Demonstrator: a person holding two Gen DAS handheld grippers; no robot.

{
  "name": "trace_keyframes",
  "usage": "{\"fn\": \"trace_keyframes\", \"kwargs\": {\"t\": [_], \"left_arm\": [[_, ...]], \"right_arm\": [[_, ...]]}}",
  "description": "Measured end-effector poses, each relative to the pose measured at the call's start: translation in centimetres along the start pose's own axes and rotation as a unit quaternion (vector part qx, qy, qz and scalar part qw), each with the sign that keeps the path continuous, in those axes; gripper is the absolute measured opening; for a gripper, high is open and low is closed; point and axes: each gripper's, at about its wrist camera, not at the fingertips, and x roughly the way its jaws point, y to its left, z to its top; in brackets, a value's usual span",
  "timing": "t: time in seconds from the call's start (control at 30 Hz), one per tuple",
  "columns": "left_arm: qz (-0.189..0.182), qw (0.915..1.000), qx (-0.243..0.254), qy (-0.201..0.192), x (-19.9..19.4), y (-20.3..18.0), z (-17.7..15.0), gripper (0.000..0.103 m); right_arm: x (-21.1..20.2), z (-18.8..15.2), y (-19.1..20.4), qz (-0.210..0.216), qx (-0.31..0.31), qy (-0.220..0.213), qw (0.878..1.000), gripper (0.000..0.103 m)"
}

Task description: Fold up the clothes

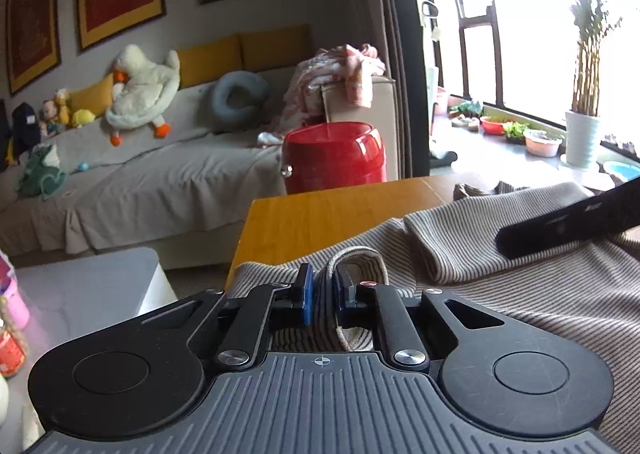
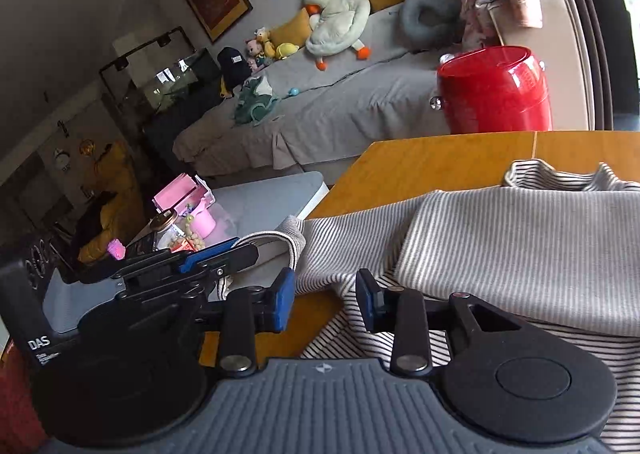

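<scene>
low in the frame we see our left gripper (image 1: 323, 290) clamped on the striped garment's (image 1: 520, 286) hem; our right gripper (image 2: 326, 300) gapes over its edge.

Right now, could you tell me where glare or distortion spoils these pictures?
Left wrist view: the window is blown out white, the plant half washed out. Right wrist view: even light, no glare; the fisheye bends the table edge and tilts the sofa.

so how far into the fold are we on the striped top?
Done: one panel of the striped garment already lies folded over on the wooden table. In hand: the left gripper is shut on a cloth edge; the right gripper stands open, with nothing pinched. Left: remaining folds; garment still spread.
</scene>
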Motion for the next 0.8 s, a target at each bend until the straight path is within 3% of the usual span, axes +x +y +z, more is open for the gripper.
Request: {"fn": "trace_keyframes", "kwargs": {"t": [0.23,0.3,0.33,0.37,0.43,0.5,0.53,0.57,0.67,0.8], "left_arm": [[-0.029,0.9979,-0.056,-0.016,-0.9,2.8,0.2,0.012],[-0.038,0.9969,-0.066,-0.022,-1.1,3.1,0.3,0.012],[-0.044,0.9962,-0.071,-0.025,-1.1,3.2,0.3,0.012],[-0.050,0.9955,-0.075,-0.027,-1.2,3.2,0.3,0.013],[-0.061,0.9940,-0.082,-0.037,-1.3,3.1,0.4,0.015],[-0.068,0.9922,-0.091,-0.052,-1.5,2.9,0.5,0.033],[-0.071,0.9908,-0.098,-0.060,-1.6,2.9,0.5,0.055],[-0.074,0.9894,-0.106,-0.067,-1.8,2.8,0.6,0.067],[-0.088,0.9869,-0.112,-0.076,-1.8,2.4,0.8,0.085],[-0.103,0.9872,-0.102,-0.066,-1.1,1.2,0.5,0.094]], "right_arm": [[5.6,-0.5,0.8,0.025,0.036,0.024,0.999,0.040],[6.6,-0.6,1.0,0.009,0.026,0.030,0.999,0.030],[6.8,-0.6,0.9,0.005,0.024,0.031,0.999,0.010],[6.7,-0.5,0.8,-0.001,0.026,0.028,0.999,0.004],[5.8,0.0,0.6,-0.017,0.022,0.007,1.000,0.004],[3.5,1.5,0.2,-0.036,0.006,-0.026,0.999,0.004],[2.3,2.2,0.0,-0.046,-0.002,-0.044,0.998,0.004],[1.1,3.0,-0.2,-0.056,-0.011,-0.061,0.997,0.004],[-3.6,5.2,-1.4,-0.099,-0.026,-0.117,0.988,0.004],[-9.4,7.3,-3.7,-0.157,-0.022,-0.175,0.972,0.004]]}}
